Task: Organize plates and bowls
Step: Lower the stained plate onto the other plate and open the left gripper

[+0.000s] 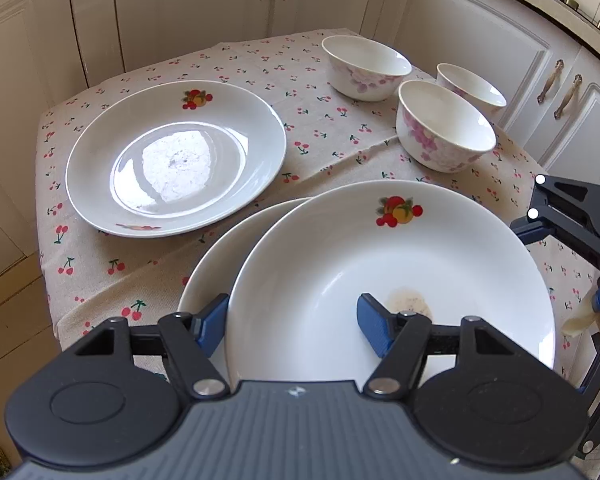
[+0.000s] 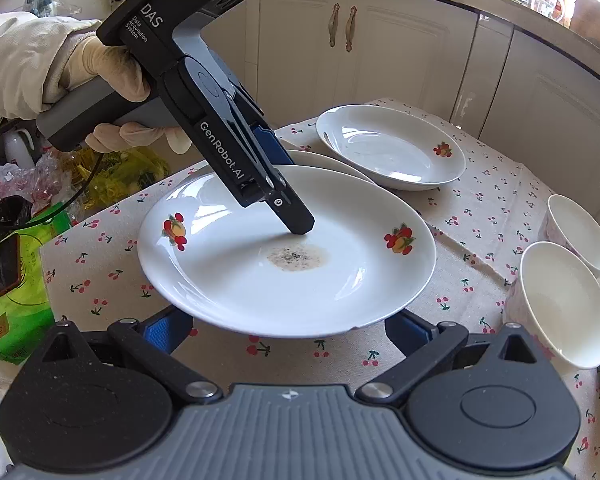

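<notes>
Two grippers: our left gripper (image 1: 292, 322) straddles the top plate's (image 1: 392, 280) rim, grip unclear; our right gripper (image 2: 288, 330) is spread, fingertips hidden beneath it.

My left gripper (image 2: 296, 228) is black and grey with blue pads (image 1: 374, 330), silver screws, white "DAS" and "GenRobot.AI" lettering and a black cable (image 2: 76, 196); my left hand (image 2: 112, 76) wears a cream glove under a cream sleeve (image 2: 16, 56).
</notes>
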### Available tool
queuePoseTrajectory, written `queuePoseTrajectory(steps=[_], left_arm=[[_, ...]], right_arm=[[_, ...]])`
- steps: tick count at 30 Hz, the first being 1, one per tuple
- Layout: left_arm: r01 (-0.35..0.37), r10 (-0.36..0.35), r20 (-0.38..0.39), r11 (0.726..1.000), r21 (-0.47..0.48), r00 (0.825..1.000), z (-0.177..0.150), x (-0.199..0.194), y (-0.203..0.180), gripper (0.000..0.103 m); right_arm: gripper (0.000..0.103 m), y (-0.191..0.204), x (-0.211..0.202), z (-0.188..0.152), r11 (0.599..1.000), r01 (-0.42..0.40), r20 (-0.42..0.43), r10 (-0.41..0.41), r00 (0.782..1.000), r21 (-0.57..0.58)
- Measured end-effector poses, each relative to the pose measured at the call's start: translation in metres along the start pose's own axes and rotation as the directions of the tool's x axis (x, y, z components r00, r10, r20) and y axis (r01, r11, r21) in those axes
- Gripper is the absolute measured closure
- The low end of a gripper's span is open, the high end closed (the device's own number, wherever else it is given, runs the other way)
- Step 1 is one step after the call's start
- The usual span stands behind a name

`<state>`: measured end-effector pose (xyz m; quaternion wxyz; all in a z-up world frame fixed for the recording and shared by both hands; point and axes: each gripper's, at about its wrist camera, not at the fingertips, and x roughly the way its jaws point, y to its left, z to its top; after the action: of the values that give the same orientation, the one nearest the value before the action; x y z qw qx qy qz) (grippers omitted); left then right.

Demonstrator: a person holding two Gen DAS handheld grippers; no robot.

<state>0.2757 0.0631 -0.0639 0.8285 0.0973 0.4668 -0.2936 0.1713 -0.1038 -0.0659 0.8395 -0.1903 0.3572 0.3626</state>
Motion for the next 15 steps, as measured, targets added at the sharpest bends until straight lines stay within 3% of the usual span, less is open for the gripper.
queuePoseTrajectory(steps=[15], left_arm=[[-0.02, 0.02, 0.014, 1.0, 0.014, 1.0, -0.0046, -0.0048, -0.0002, 0.036]], right_arm=[[0.0, 0.0054, -0.0013, 0.0015, 1.0, 0.017, -0.006, -0.017, 1.0, -0.015]])
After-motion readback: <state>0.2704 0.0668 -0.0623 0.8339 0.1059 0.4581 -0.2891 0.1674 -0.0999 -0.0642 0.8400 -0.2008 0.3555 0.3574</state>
